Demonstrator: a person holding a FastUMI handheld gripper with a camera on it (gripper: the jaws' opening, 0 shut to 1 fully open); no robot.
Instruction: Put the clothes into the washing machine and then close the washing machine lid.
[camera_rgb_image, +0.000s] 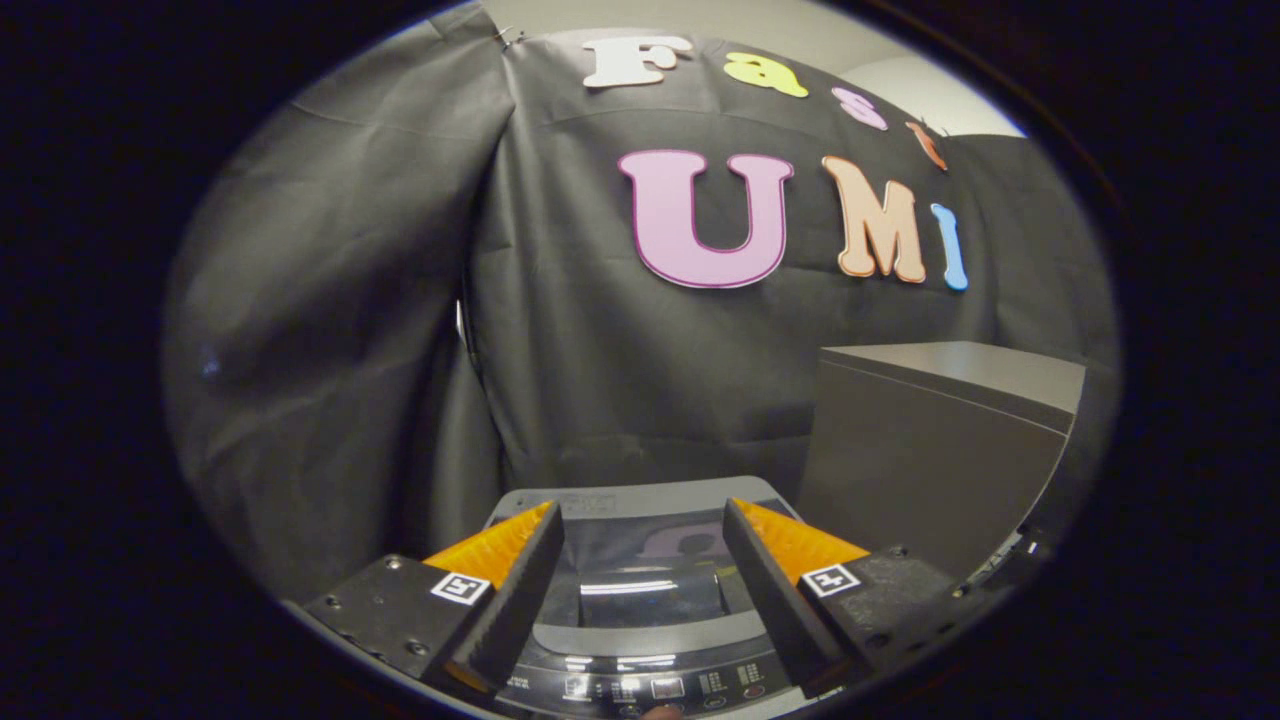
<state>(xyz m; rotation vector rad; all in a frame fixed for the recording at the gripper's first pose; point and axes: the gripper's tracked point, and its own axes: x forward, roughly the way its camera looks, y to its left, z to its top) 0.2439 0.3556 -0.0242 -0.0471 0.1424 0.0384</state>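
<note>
A hand-held gripper (643, 540) hangs above a top-loading washer (640, 600), its two fingers spread wide with nothing between them. Through the gap shows the washer's glass lid (648, 560), lying flat and closed, ceiling light glinting across it. Nearer the fingers' roots runs the control panel (650, 685), a strip of small buttons and markings too fine to make out.

No clothes can be seen in front of the gripper or on the washer, and the dark glass gives no clear view of the drum. Whether the laundry is already inside cannot be told from here. With the lid down and the gripper empty, this looks like either the very start of the job or its finish; the lid's closed state leans toward the latter, but that is a guess.

The fingers are held apart and centred over the lid, a posture that suits reaching for its front edge or simply hanging clear of it. They touch nothing.

To the washer's right stands a plain grey cabinet (930, 440), close beside the machine and taller than it. Black cloth (350, 330) hangs behind both, closing off the booth. The cabinet's nearness would limit how far the gripper could swing out to that side.
</note>
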